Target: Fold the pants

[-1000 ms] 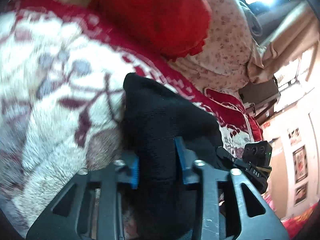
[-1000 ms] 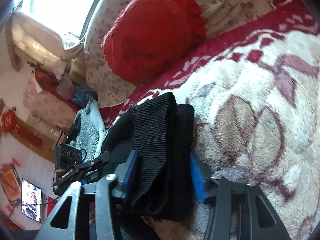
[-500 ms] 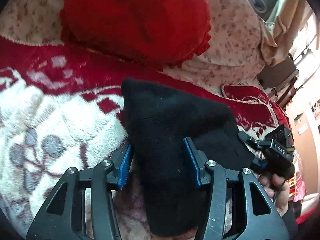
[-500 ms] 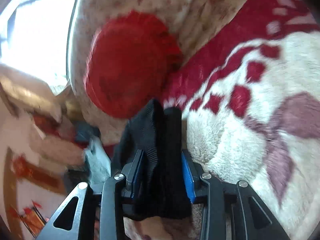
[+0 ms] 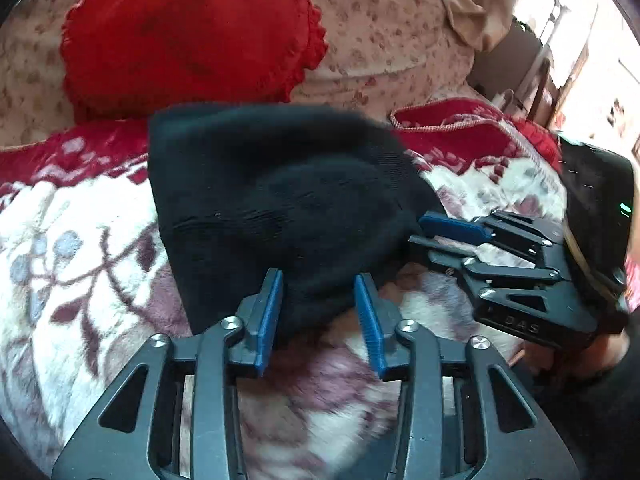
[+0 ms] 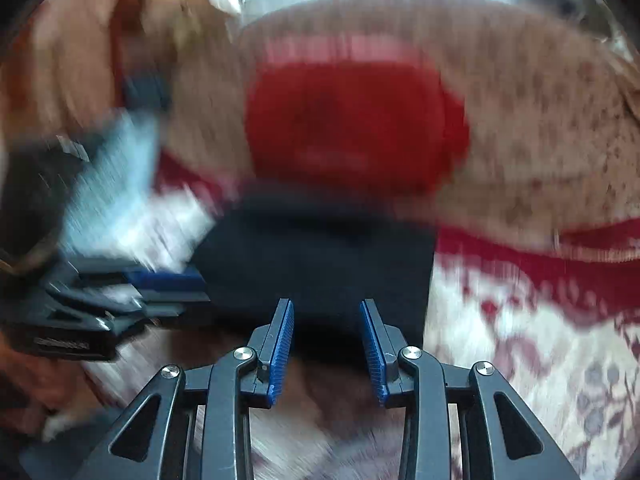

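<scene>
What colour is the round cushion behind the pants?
Red, the round cushion with a frilly edge; clearest in the left wrist view.

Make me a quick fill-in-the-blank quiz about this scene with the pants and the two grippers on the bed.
1. The folded pants are ____ in colour.
2. Behind the pants lies a round ____ cushion.
3. The pads on the left gripper are ____.
4. The pants rest on a patterned ____.

Missing words: black; red; blue; blanket
</scene>
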`<state>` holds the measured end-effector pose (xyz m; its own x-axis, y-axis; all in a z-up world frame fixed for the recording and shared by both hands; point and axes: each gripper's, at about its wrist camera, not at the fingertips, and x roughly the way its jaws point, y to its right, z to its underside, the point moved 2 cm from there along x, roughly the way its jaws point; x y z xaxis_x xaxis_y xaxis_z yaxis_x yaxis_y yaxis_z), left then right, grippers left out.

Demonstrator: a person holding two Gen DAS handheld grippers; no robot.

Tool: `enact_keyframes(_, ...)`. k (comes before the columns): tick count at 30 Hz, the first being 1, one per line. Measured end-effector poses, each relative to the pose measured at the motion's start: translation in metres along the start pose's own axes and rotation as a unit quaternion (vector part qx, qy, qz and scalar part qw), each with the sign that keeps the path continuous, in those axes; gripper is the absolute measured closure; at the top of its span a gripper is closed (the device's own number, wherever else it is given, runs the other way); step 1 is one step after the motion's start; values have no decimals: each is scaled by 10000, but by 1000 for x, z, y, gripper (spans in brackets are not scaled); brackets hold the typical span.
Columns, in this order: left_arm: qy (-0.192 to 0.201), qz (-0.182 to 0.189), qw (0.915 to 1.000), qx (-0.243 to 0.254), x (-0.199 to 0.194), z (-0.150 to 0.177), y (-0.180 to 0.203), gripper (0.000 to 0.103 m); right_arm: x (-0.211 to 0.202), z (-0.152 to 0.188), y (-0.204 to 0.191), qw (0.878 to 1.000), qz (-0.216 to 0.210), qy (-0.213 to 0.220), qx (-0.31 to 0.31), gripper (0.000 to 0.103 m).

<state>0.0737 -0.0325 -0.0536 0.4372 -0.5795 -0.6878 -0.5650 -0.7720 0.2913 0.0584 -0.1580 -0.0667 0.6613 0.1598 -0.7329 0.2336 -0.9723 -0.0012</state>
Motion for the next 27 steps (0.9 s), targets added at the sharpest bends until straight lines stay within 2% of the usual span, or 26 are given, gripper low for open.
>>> enact_keyframes(1,18,-5,10000,34,2,-1,0,69,1,-1,4,9998,-80,115,120,74)
enact_keyframes(6,-136,224,9995,-152,-2,-11,-5,69,-2,-1,13,9983,-400,58,428,73)
enact_keyframes(9,176,210,9990,-348,-23,-29,-8,69,-18,-10,17,9947,-805,236,598,73)
enact_keyframes(11,468,113,9978,-460,-36,-46,-15,68,-38,-24,24,9907,-774,877,703,73)
enact_keyframes(13,721,-225,9957,-542,-38,-70,-23,66,-51,-41,30,9840,-570,1533,707,73)
enact_keyframes(15,685,-430,9940,-731,-24,-87,-33,65,-47,-56,31,9819,-266,1789,558,73)
enact_keyframes(19,519,-491,9925,-997,-3,-91,-42,65,-5,-73,43,9863,-99,1443,792,73)
enact_keyframes(21,464,-509,9940,-854,7,-88,-35,65,17,-74,50,9889,-195,1094,987,73)
enact_keyframes(24,216,-708,9956,-582,35,-80,-31,62,46,-66,54,9929,-88,492,1079,73)
enact_keyframes(25,80,-773,9952,-589,46,-77,-36,62,51,-64,55,9929,-102,413,1108,73)
enact_keyframes(27,157,-858,9948,-535,50,-75,-36,60,52,-62,56,9924,-99,457,1137,72)
